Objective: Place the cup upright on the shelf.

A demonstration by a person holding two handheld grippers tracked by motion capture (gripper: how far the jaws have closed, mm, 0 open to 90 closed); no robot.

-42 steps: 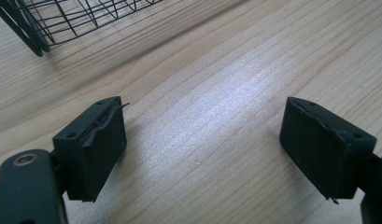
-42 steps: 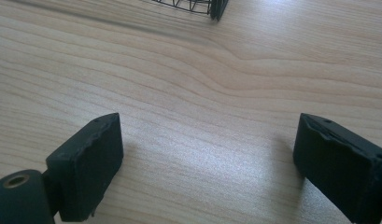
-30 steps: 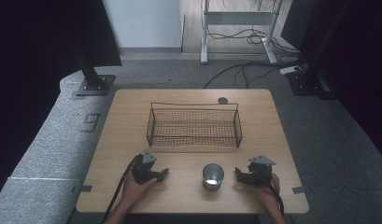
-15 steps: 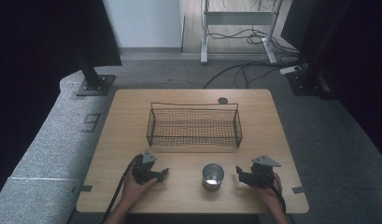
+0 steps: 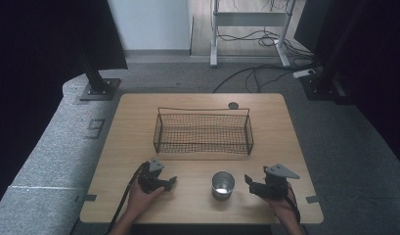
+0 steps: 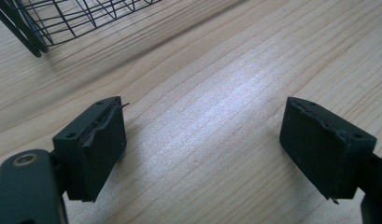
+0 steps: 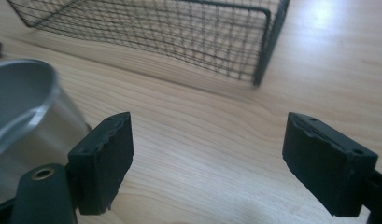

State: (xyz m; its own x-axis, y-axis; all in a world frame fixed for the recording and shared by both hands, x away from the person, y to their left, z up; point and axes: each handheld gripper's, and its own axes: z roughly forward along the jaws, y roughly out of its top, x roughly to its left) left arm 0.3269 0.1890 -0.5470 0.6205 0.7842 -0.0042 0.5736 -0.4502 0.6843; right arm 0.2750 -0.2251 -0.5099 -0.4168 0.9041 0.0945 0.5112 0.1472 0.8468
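Observation:
A shiny metal cup point(image 5: 223, 183) stands upright near the table's front edge, between my two grippers; it is large at the left of the right gripper view point(image 7: 25, 116). My left gripper point(image 5: 169, 182) rests on the table to the cup's left, open, jaws wide apart over bare wood point(image 6: 202, 149). My right gripper point(image 5: 248, 182) sits just right of the cup, open as well, nothing between its jaws point(image 7: 207, 163). A black wire basket point(image 5: 203, 131) stands mid-table behind them, empty as far as I can see.
The wooden table point(image 5: 139, 122) ends close in front of both hands. A small dark round disc point(image 5: 233, 105) lies at the far edge behind the basket. Black stands and cables sit on the floor beyond. The basket's corner point(image 6: 25, 28) shows in the left gripper view.
My right gripper has shifted slightly nearer the front edge. The left gripper and the cup have stayed put.

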